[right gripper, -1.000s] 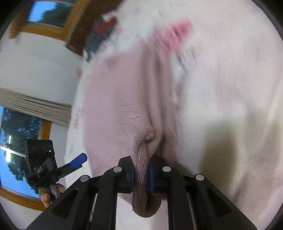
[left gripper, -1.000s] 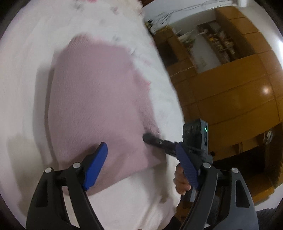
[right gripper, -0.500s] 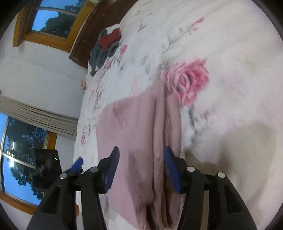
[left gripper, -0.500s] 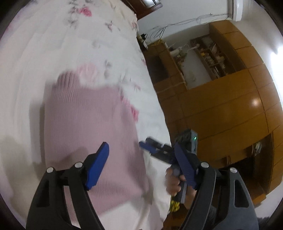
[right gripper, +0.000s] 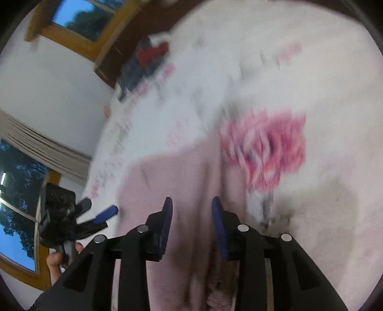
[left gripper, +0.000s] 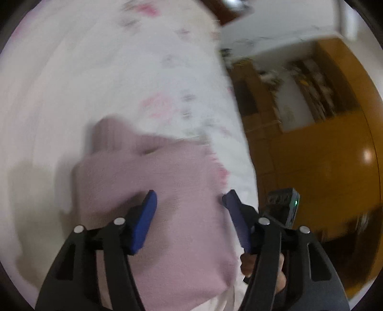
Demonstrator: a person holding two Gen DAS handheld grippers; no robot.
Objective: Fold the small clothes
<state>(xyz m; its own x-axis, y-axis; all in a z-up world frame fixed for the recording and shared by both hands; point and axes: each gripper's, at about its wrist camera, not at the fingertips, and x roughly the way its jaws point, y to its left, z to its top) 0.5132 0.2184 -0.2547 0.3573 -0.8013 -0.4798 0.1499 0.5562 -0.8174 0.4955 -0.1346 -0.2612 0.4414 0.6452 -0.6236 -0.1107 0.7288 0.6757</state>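
Left wrist view, blurred: left gripper [left gripper: 189, 205] jaws apart, empty, over a pink knit garment [left gripper: 172, 191] lying flat on a white floral bedspread [left gripper: 95, 71], near the bed's right edge. Behind the right finger, part of the other gripper's body and a hand [left gripper: 263, 268] holding it. Beyond the bed: orange-brown wooden cabinets [left gripper: 323, 167] with open shelves [left gripper: 308, 79], contents too blurred to name; white wall above.

Right wrist view, also blurred: right gripper [right gripper: 191, 210] jaws apart, nothing between them, over the same garment [right gripper: 172, 181], which shows lengthwise folds running toward the camera. Big pink rose print [right gripper: 268, 153] on the bedspread [right gripper: 311, 71] just beside the garment. Left gripper [right gripper: 100, 213] at lower left, fingers spread, held by a hand [right gripper: 57, 265]. Dark and red clothes pile [right gripper: 143, 59] at the far bed end. Wood-framed windows [right gripper: 79, 21], curtain [right gripper: 36, 146], white wall.
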